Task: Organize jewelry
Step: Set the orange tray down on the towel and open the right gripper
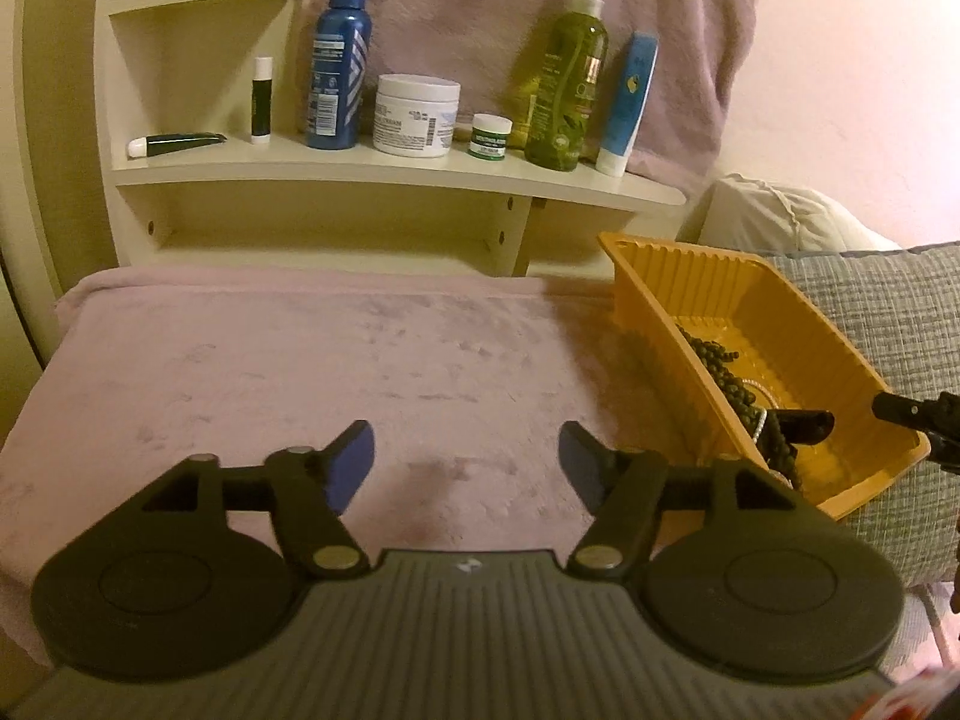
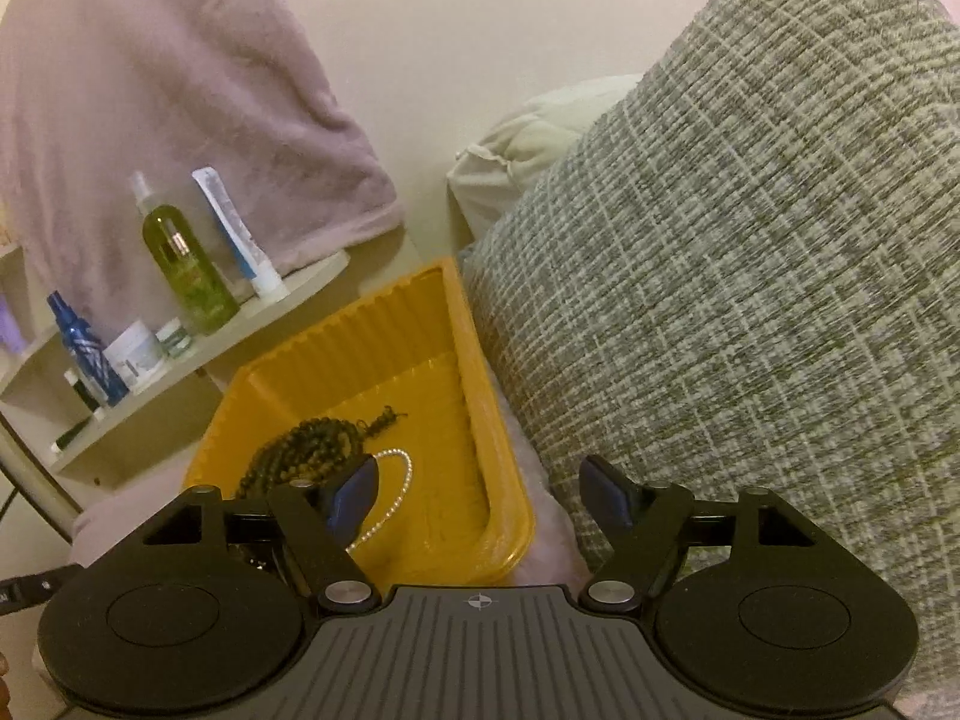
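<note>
Hanging over the near end of the yellow tray (image 2: pixel 384 420), the right gripper (image 2: pixel 480 495) has its blue pads spread wide with nothing between them. The tray's near rim sits in the gap, and the jewelry lies lower left of centre in the right wrist view: a dark bead necklace (image 2: pixel 312 450) heaped on the tray floor, with a pearl strand (image 2: pixel 390 498) looping just behind the left pad. That pad is near the pearls; whether it touches them is hard to tell, since the finger hides part of the strand. The bead heap runs lengthwise along the tray, away from the fingers toward the far wall.

The left gripper (image 1: pixel 467 462) is likewise spread and empty, low over the bare pink blanket (image 1: pixel 270 360), with the tray at the right of its frame. The right hand is plainly the nearer to the jewelry.

A grey woven cushion (image 2: pixel 750 300) presses against the tray's right side. At the upper left, a cream shelf (image 1: pixel 390 171) carries bottles, jars and tubes.
</note>
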`<action>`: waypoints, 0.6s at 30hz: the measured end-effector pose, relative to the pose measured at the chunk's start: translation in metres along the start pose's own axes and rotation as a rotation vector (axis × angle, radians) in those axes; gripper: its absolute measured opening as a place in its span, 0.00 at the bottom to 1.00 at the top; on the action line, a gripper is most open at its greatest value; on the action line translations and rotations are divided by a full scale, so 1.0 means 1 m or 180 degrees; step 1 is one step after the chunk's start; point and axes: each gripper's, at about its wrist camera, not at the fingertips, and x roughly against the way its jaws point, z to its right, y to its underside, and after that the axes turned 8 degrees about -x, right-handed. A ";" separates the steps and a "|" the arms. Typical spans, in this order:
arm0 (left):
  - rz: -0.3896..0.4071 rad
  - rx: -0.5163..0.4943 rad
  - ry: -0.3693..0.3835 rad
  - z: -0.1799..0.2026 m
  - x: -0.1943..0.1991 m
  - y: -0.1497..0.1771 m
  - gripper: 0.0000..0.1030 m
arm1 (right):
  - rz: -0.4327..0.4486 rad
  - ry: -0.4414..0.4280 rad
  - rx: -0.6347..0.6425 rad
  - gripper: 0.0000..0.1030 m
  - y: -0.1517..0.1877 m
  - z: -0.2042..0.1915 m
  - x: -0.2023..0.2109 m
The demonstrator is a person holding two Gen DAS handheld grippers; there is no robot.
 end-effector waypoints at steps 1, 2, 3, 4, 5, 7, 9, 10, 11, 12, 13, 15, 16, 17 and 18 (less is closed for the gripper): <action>0.0015 0.0000 -0.0010 0.000 0.001 0.000 0.71 | -0.0012 0.0036 0.0023 0.73 0.000 -0.002 0.001; 0.0030 0.0001 -0.0030 -0.001 0.003 0.000 0.79 | -0.0030 0.0116 0.0060 0.74 -0.001 -0.005 0.002; 0.0058 0.0006 -0.0048 -0.001 0.005 0.000 0.84 | -0.0042 0.0193 0.0098 0.74 -0.002 -0.007 0.003; 0.0105 0.0013 -0.0042 -0.002 0.008 0.000 0.85 | -0.0053 0.0251 0.0140 0.75 -0.003 -0.010 0.004; 0.0132 0.0010 -0.0043 -0.002 0.010 -0.001 0.89 | -0.0073 0.0330 0.0198 0.76 -0.004 -0.015 0.004; 0.0132 -0.0009 -0.0070 -0.002 0.013 -0.002 0.92 | -0.0078 0.0438 0.0296 0.76 -0.005 -0.023 0.006; 0.0140 -0.0019 -0.0088 -0.002 0.017 -0.002 0.96 | -0.0095 0.0499 0.0375 0.77 -0.007 -0.030 0.008; 0.0142 -0.0027 -0.0104 -0.002 0.019 -0.002 0.97 | -0.0100 0.0530 0.0407 0.77 -0.007 -0.034 0.010; 0.0147 -0.0037 -0.0111 -0.001 0.021 -0.003 0.98 | -0.0102 0.0543 0.0434 0.77 -0.007 -0.038 0.011; 0.0150 -0.0046 -0.0111 -0.002 0.023 -0.003 0.99 | -0.0109 0.0558 0.0457 0.77 -0.008 -0.041 0.013; 0.0151 -0.0051 -0.0116 -0.002 0.025 -0.003 0.99 | -0.0118 0.0574 0.0487 0.78 -0.008 -0.045 0.013; 0.0135 -0.0061 -0.0133 -0.003 0.029 -0.003 0.99 | -0.0133 0.0608 0.0554 0.78 -0.007 -0.055 0.014; 0.0122 -0.0063 -0.0142 -0.004 0.031 -0.004 0.99 | -0.0137 0.0618 0.0592 0.79 -0.007 -0.059 0.014; 0.0111 -0.0061 -0.0162 -0.004 0.033 -0.004 0.99 | -0.0130 0.0636 0.0626 0.80 -0.006 -0.064 0.016; 0.0090 -0.0061 -0.0175 -0.005 0.035 -0.004 0.99 | -0.0122 0.0641 0.0654 0.81 -0.005 -0.070 0.017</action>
